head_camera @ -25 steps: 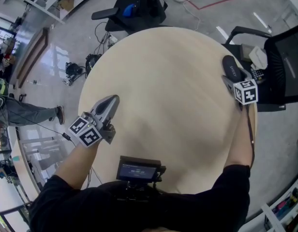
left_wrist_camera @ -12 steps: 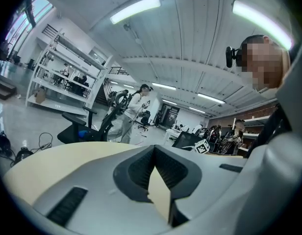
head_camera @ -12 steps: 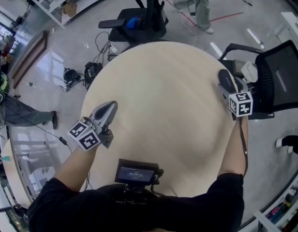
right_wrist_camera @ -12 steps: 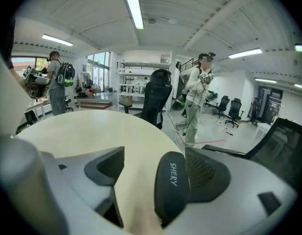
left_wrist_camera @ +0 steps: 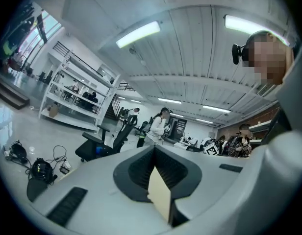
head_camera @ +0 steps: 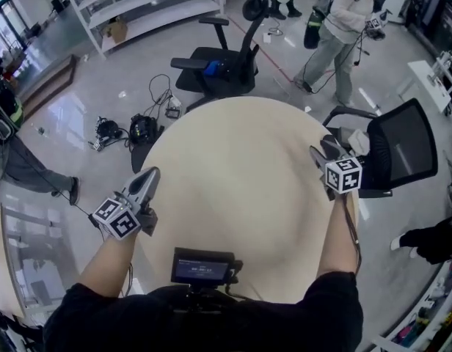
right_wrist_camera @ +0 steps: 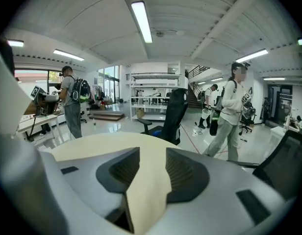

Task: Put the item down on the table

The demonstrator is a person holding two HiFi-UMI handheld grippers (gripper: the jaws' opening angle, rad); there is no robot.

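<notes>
The round beige table (head_camera: 241,167) lies bare in the head view; I see no item on it or in either gripper. My left gripper (head_camera: 147,176) hovers at the table's left edge, and in the left gripper view (left_wrist_camera: 154,150) its tips meet with nothing between them. My right gripper (head_camera: 318,153) is at the table's right edge. In the right gripper view (right_wrist_camera: 152,153) its jaws are closing, with a gap still between them and only tabletop (right_wrist_camera: 107,143) showing through.
A black office chair (head_camera: 219,68) stands beyond the table's far edge, and another (head_camera: 402,149) sits close to the right gripper with white things (head_camera: 358,141) on its seat. Cables (head_camera: 141,127) lie on the floor at left. A person (head_camera: 343,20) stands far right.
The head view has lifted and now takes in more of the room. Both grippers sit lower in the picture, still at the table's opposite edges. Nothing was picked up or let go.
</notes>
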